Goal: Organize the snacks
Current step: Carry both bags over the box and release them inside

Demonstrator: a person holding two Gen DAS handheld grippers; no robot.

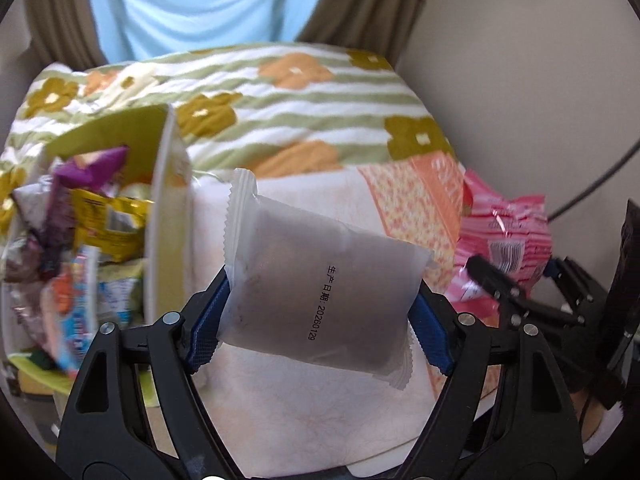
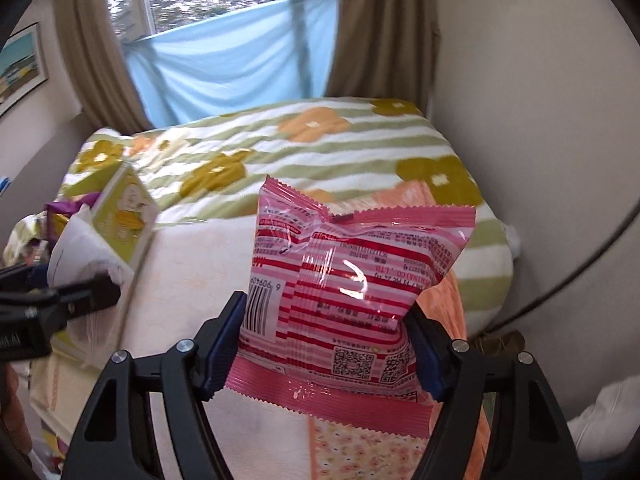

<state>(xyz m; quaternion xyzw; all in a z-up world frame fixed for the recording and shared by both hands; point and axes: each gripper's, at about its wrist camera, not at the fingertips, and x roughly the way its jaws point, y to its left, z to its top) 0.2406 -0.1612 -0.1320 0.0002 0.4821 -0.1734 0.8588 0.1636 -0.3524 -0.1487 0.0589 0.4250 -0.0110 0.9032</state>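
Observation:
My left gripper [image 1: 320,316] is shut on a frosted white snack packet [image 1: 320,280] with a printed date, held above the bed. My right gripper [image 2: 328,344] is shut on a pink and red striped snack packet [image 2: 352,288], also held in the air. The pink packet [image 1: 504,240] and right gripper show at the right of the left wrist view. The white packet [image 2: 80,248] and left gripper show at the left of the right wrist view. A yellow-green box [image 1: 160,184] full of mixed snack packets [image 1: 80,240] stands at the left; it also shows in the right wrist view [image 2: 124,216].
A cream and orange cloth [image 2: 200,280] covers the bed under the grippers. A striped floral blanket [image 2: 320,144] lies behind it. A beige wall [image 2: 540,120] with a dark cable is at the right. Curtains and a blue sheet [image 2: 240,72] hang at the back.

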